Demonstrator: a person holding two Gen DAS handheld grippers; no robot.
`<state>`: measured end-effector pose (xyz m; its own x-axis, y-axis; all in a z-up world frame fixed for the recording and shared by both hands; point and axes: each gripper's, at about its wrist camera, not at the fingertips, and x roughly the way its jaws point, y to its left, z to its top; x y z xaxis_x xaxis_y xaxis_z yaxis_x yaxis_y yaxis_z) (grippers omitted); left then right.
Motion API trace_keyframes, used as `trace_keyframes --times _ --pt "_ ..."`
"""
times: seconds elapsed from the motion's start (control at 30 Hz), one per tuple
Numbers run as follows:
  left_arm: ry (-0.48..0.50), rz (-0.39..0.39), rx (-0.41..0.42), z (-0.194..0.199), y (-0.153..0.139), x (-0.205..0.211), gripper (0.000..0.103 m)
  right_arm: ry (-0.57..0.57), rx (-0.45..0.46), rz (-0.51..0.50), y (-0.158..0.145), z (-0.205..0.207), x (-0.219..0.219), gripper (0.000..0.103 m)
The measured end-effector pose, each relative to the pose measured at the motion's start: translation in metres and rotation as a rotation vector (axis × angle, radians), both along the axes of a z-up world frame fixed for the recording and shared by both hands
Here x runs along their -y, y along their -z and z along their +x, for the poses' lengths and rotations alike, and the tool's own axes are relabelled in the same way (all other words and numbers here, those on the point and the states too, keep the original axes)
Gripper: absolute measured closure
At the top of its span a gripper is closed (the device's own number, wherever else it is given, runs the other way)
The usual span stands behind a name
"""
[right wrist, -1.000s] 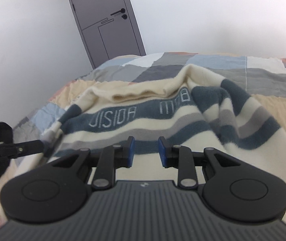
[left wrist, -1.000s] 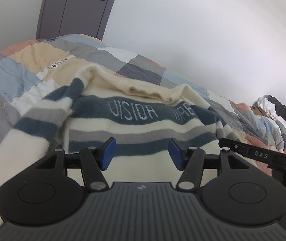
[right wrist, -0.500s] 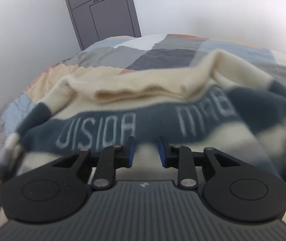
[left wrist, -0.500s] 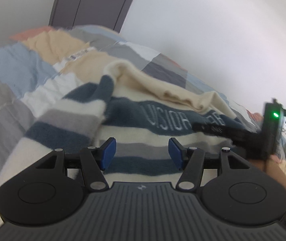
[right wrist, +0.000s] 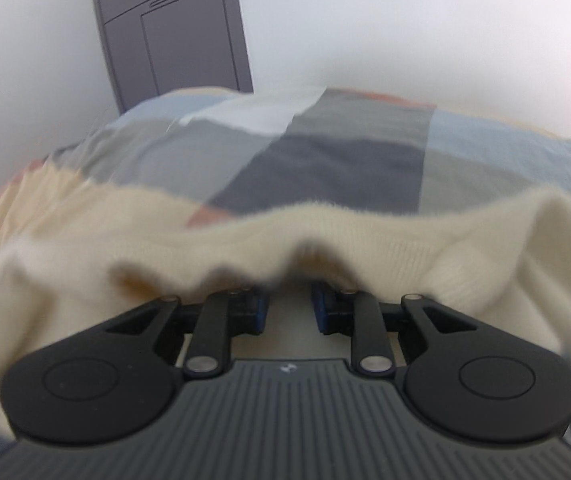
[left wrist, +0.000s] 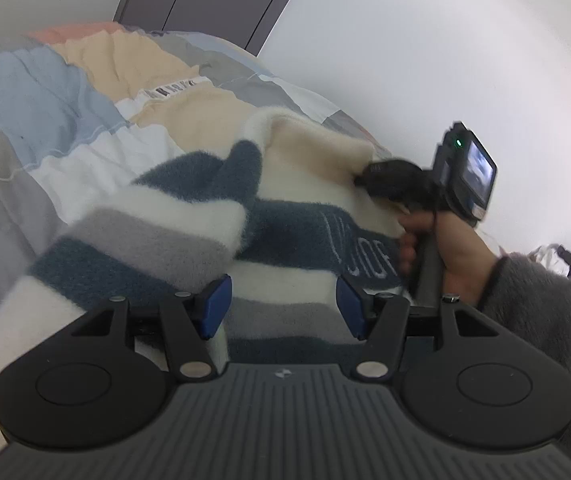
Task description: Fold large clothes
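My right gripper (right wrist: 288,307): jaws narrow, just been closing, tips pushed under cream hem (right wrist: 325,236) of sweater (left wrist: 189,236); fabric drapes over tips, whether pads already pinch it I cannot tell. Hem runs across, 9 to 3 o'clock, folded edge at 12 just ahead of jaws. My left gripper (left wrist: 283,306): jaws open wide, empty, above striped body. Striped sleeve (left wrist: 145,240) lies at 10 to 11 o'clock. Sweater spread on bed (left wrist: 37,92). Right hand (left wrist: 441,248) nearer hem; I judge it takes hem first.
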<state>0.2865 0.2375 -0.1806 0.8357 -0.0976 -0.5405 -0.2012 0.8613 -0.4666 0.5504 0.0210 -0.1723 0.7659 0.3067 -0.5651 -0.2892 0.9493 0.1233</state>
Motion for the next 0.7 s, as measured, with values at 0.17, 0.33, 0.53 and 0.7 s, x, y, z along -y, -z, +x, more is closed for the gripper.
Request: trace_keyframes --times 0.17,0.33,0.53,0.7 --pt "0.010 0.006 -0.008 0.008 0.009 0.002 0.039 0.004 0.140 0.014 -0.016 0.021 -0.014 0.077" --pt "0.012 0.022 -0.008 0.013 0.011 0.005 0.039 -0.011 0.119 0.007 -0.009 0.022 -0.012 0.077" --pt "0.011 0.021 -0.005 0.010 0.009 0.006 0.039 -0.028 0.074 0.073 -0.013 -0.010 0.013 0.076" --pt "0.008 0.017 -0.006 0.005 0.004 0.009 0.039 -0.014 0.046 0.053 -0.006 -0.042 0.042 0.076"
